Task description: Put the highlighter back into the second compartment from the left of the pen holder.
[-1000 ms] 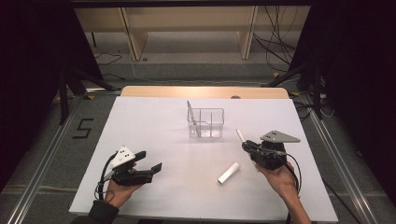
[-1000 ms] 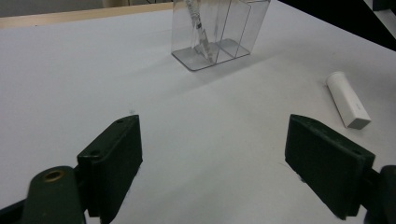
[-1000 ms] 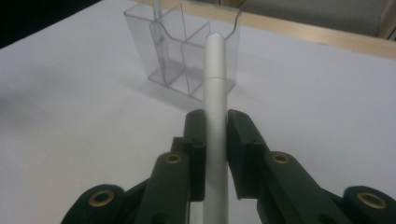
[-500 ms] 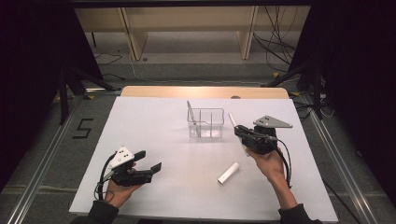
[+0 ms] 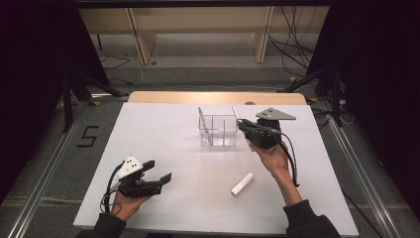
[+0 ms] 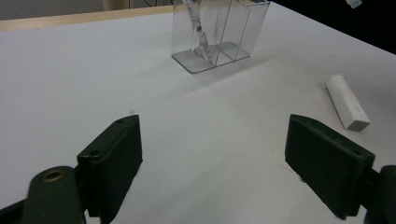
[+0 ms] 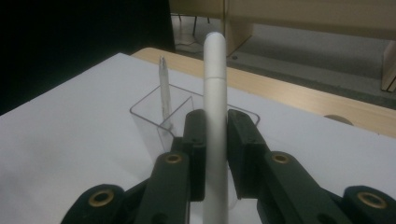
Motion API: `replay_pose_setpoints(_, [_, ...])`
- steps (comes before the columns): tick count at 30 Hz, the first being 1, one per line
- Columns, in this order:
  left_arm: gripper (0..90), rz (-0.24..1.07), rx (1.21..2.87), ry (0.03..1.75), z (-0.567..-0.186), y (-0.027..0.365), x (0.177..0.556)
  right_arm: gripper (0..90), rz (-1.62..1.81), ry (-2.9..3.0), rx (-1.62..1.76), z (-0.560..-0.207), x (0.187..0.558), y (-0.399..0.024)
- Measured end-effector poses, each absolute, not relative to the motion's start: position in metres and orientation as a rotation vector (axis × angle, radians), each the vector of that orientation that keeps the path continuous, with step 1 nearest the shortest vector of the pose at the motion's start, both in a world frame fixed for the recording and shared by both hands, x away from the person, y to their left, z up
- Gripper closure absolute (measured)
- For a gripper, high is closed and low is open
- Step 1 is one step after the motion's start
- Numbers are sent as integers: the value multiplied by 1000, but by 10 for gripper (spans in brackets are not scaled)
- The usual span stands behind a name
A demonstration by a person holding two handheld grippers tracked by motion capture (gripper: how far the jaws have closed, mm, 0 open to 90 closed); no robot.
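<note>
We see the right gripper (image 7: 215,140) with its matte black jaws pinched on a white pen (image 7: 215,121), a smooth slim cylinder with a rounded tip and a faint seam below the cap. It stands upright between the flat pads, and brass-coloured pivot pins show on the jaw links. In the high view the right gripper (image 5: 243,126) sits just beside the right wall of the clear organiser (image 5: 218,131), grey three-cornered plate on top, a black cable trailing along the hand.

The clear organiser (image 7: 154,119) is a thin-walled transparent plastic box with rounded corners and inner dividers. A second slim pen (image 7: 164,91), pale and glossy, leans in its left compartment.

We note the left gripper (image 6: 212,154) with jaws spread wide, blocky dark pads with nothing between them, low over the table (image 6: 70,79). In the high view the left gripper (image 5: 161,171) is near the front-left, well apart from the organiser.

A short white tube (image 5: 242,183), blunt-ended and matte, lies flat on the table's smooth white sheet between the two hands, nearer the right forearm
</note>
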State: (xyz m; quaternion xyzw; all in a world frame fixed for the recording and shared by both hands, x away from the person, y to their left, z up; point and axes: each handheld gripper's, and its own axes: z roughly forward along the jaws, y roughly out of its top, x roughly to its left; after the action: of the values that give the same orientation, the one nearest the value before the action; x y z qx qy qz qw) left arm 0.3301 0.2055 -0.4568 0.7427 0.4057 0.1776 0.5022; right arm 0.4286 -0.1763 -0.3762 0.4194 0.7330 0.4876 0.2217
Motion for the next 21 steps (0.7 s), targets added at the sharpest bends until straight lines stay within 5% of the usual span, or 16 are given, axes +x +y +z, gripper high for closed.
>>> replay_pose_setpoints(21, [187,425,1788,980,-457,205,330,788,1343,2008,1125,-367,469,-144])
